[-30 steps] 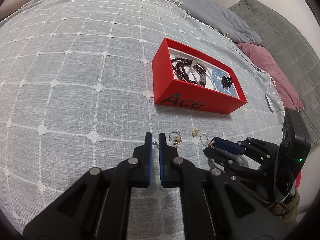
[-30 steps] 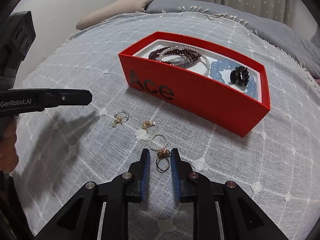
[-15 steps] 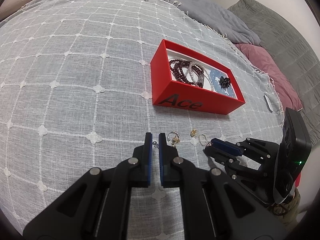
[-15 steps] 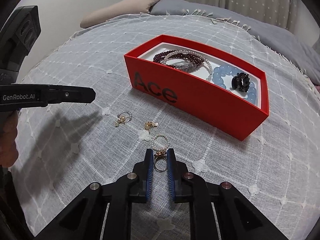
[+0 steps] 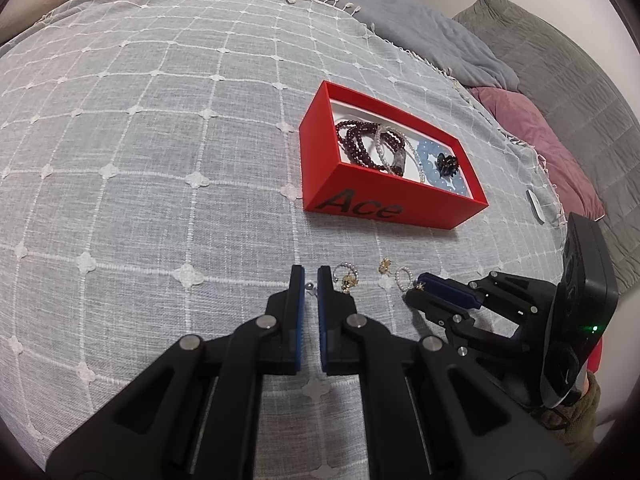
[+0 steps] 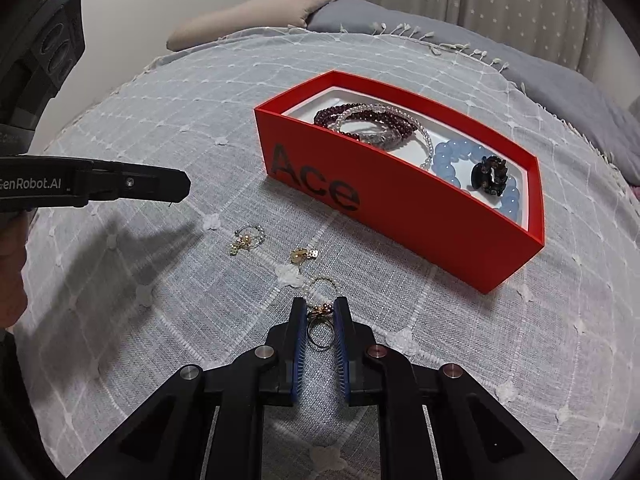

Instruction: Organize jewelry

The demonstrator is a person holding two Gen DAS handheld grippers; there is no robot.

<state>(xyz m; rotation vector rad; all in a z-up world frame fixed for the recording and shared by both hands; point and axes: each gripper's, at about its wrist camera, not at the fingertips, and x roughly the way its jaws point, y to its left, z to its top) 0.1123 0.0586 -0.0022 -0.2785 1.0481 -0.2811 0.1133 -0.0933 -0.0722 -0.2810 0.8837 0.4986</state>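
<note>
Grey grid-woven bedspread (image 6: 520,360): broad bare cloth from 6 to 9 o'clock. Red cardboard box (image 6: 400,216) (beaded bracelets inside) at 1 o'clock. Right gripper (image 6: 320,312): jaws just narrowed, clamped on gold flower-topped metal ring (image 6: 320,326). Left gripper (image 5: 311,286): nearly together, pinching small silver-balled stud (image 5: 309,288).

Right tongs (image 6: 320,309) around gold ring (image 6: 319,326)

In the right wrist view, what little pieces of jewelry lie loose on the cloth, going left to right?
Beaded earring → gold earring → gold ring, between the right gripper's pads.
</note>
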